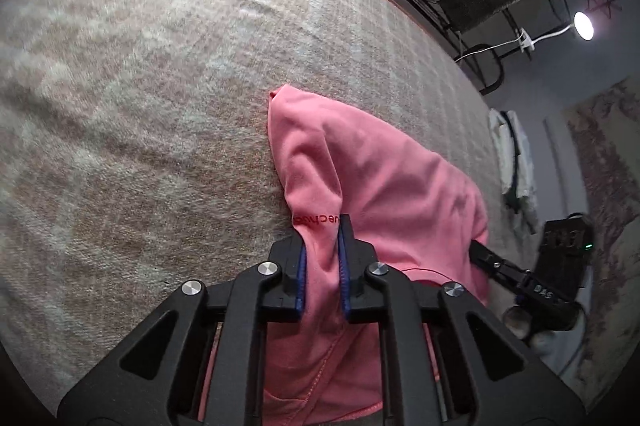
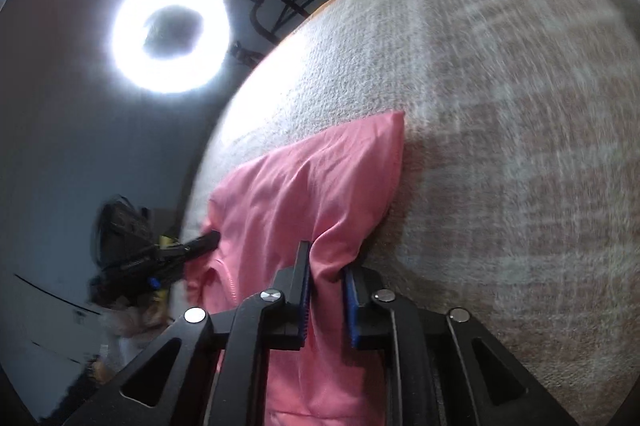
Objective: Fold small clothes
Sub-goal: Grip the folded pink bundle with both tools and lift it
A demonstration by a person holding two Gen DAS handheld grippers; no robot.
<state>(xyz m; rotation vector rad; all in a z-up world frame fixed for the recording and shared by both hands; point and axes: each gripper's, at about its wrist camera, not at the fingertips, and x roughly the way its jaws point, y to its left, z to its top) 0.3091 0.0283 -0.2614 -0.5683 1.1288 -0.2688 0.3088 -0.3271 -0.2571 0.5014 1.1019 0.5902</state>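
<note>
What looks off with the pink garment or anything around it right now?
Nothing looks damaged or spilled. The pink garment is bunched and tented rather than flat, because the left gripper and right gripper each pinch a fold of it above the woven blanket. That fits a fold in progress.

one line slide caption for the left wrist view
Left gripper pinches a pink garment on a beige blanket; right gripper grips its far side.
</note>
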